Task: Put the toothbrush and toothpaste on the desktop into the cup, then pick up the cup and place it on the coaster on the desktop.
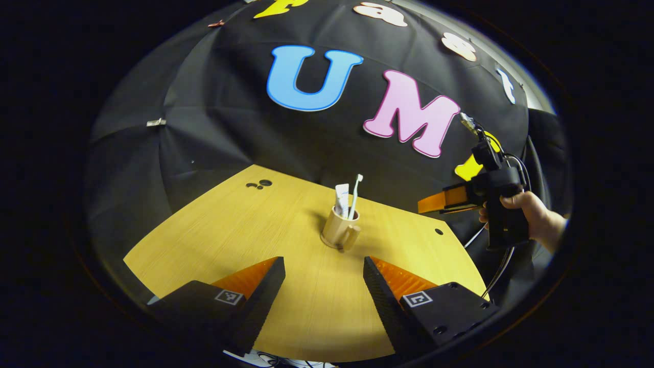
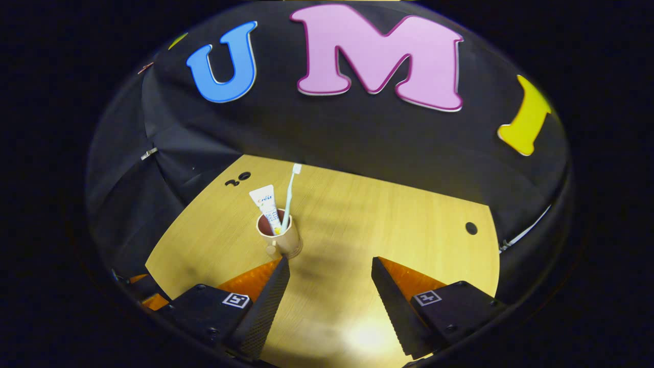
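We see the cup (image 1: 339, 231) standing upright on the wooden table (image 1: 245, 240), toward the far edge and well in from both side edges. It is a small beige mug with a darker, reddish inside, and its stubby handle (image 1: 352, 237) sticks out on the side nearest the left gripper's camera. The toothpaste (image 2: 266, 205), a white tube with a flat crimped end up and some print on its face, leans in the cup beside the toothbrush (image 2: 288, 197), which is pale and slim with its head at the top; both rise clear of the rim. In the left gripper view a slightly darker base shows under the cup, which may be the coaster, though we cannot tell for sure. The left gripper (image 1: 324, 286) hangs over the near part of the table with its jaws spread wide and nothing between them, the cup well ahead of it. The right gripper (image 2: 330, 286) is likewise spread and empty, with the cup just beyond the tip of its left finger (image 2: 268, 299) and apart from it. In the left gripper view we also see the right gripper off the table's right edge, held by a hand (image 1: 531, 214), its fingers pointing in toward the table. Small dark holes (image 1: 259, 184) mark the table's far left corner.
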The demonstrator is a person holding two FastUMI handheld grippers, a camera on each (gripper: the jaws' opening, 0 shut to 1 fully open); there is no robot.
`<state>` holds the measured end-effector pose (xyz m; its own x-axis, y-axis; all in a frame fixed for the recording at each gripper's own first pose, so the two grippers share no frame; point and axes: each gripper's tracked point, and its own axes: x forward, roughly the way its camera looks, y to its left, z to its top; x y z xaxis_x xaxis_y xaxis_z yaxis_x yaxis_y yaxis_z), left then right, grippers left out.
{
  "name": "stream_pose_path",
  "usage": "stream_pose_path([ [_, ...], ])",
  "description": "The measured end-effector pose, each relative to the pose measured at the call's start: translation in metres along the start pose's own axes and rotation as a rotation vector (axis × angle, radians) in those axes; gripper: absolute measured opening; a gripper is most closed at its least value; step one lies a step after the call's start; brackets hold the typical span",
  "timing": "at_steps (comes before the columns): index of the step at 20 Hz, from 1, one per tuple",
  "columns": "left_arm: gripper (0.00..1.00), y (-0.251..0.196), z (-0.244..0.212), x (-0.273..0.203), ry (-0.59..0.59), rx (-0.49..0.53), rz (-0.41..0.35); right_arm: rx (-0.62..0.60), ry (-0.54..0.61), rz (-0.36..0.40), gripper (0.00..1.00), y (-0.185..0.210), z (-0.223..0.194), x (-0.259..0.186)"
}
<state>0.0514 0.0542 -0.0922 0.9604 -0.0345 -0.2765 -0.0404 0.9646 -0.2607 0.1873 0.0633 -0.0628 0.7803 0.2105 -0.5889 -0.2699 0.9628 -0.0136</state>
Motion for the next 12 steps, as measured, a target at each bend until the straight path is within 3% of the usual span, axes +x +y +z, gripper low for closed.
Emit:
stream_pose_path([
  [4,0.97,-0.036,0.019,0.003,-0.015,0.064,-0.036,-0.023,-0.169,-0.056,0.99,-0.038,0.020,-0.037],
  [8,0.98,-0.056,0.039,0.006,-0.040,0.114,0.025,-0.013,-0.279,-0.035,0.99,-0.057,0.020,-0.069],
  [12,0.97,-0.091,0.056,0.003,-0.071,0.177,0.029,0.014,-0.326,-0.080,0.99,-0.071,0.005,-0.109],
])
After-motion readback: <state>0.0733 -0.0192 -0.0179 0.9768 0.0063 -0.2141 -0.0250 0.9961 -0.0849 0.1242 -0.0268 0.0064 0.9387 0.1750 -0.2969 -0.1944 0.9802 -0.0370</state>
